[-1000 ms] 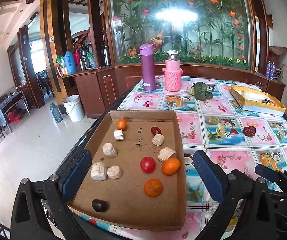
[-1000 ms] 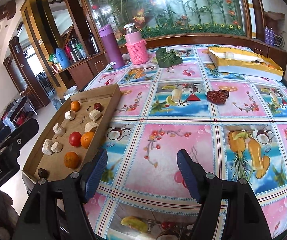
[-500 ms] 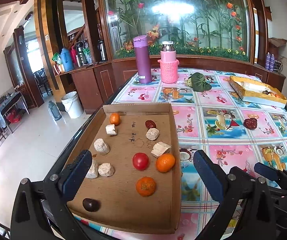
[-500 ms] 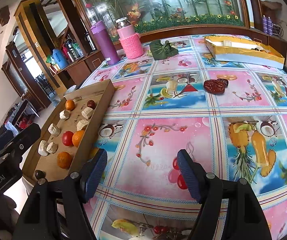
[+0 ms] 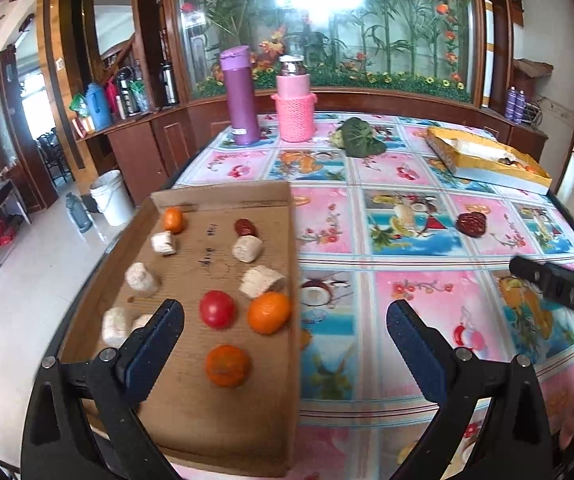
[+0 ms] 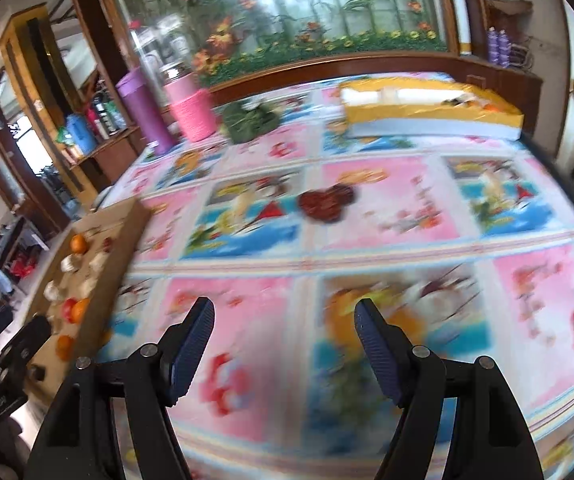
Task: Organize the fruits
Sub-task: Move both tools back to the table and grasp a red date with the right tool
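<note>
Red dates (image 6: 327, 205) lie on the bench (image 6: 387, 208) straight ahead of the right hand-held gripper (image 6: 283, 344), jaws apart, empty; left hand-held gripper (image 5: 283, 344), likewise open, hovers over the cardboard tray (image 5: 223, 420).

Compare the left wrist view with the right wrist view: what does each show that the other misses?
Left wrist only: handwriting on the brown cardboard tray, and a white plastic bucket on the floor.
Right wrist only: the open right tool over bare tablecloth.
Both: the tray of fruit, dark red dates on the flowered tablecloth, purple flask, yellow box.
</note>
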`<state>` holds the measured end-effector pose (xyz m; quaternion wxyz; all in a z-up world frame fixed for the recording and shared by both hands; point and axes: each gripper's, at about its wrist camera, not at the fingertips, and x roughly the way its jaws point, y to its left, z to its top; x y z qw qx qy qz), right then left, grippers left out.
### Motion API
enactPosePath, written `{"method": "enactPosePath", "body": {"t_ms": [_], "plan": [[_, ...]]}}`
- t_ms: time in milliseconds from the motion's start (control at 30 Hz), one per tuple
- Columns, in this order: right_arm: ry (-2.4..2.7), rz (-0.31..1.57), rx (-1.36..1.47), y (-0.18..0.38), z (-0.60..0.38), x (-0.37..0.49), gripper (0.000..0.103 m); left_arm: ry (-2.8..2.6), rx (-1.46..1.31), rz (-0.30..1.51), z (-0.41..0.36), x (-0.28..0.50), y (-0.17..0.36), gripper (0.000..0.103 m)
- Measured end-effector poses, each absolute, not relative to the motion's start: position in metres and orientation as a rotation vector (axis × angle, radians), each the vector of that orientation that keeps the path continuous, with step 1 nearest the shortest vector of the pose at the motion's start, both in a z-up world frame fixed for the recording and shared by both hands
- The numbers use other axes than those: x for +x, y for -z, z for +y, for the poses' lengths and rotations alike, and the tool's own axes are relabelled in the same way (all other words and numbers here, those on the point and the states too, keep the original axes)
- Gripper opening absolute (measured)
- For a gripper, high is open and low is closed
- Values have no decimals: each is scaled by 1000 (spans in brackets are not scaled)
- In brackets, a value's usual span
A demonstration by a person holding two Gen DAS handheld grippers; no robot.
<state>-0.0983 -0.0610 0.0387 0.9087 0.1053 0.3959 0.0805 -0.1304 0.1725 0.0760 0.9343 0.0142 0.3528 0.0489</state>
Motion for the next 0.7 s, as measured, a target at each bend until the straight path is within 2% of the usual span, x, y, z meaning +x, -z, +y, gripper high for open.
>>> {"method": "enactPosePath", "body": {"t_ms": [133,267,533,600,667,700], "plan": [[-123,805,182,-44,-87,-61,76,-25,10,729,156,-124,-72,101],[-102,827,224,-40,-100,-11,61,6,30,734,145,-120,-70,101],[-102,957,268,-9,-89,59,59,7,18,768,145,-114,-65,101],[-103,960,204,-10,-81,57,48,10,17,771,144,-113,-65,101],[-95,976,167,-9,-79,52,30,17,18,777,143,-112,-64,101],[-86,982,153,-9,-81,49,30,26,17,780,142,-111,-64,101]]}}
